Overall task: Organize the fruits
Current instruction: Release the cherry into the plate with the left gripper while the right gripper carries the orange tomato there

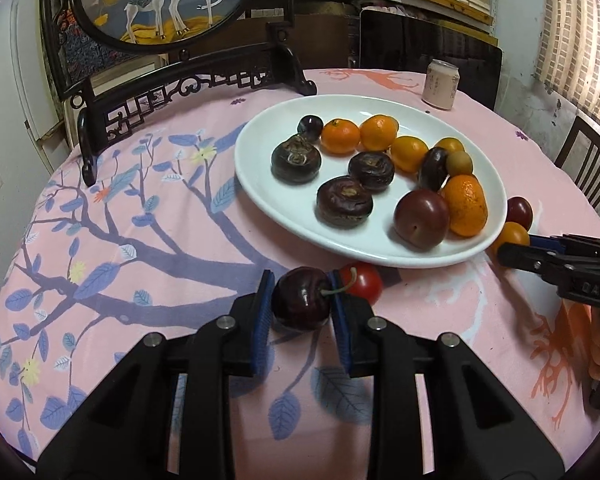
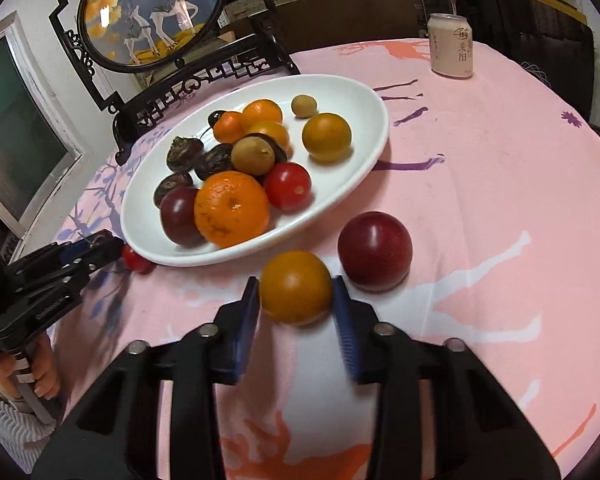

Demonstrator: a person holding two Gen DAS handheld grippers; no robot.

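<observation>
My left gripper (image 1: 302, 300) is shut on a dark cherry (image 1: 301, 303) with a stem, low over the pink tablecloth just in front of the white plate (image 1: 260, 196). A red cherry tomato (image 1: 365, 283) lies right behind the right finger. My right gripper (image 2: 296, 294) is shut on a yellow-orange tomato (image 2: 296, 287) on the cloth. A dark red plum (image 2: 375, 251) lies beside it. The plate (image 2: 352, 96) holds several oranges, water chestnuts, tomatoes and a plum. The left gripper (image 2: 100, 246) also shows in the right wrist view, at the plate's near left rim.
A pale drink can (image 1: 440, 84) stands at the back right of the table. A dark carved wooden screen with a deer picture (image 1: 160, 0) stands at the back left. A chair (image 1: 588, 168) is at the right edge.
</observation>
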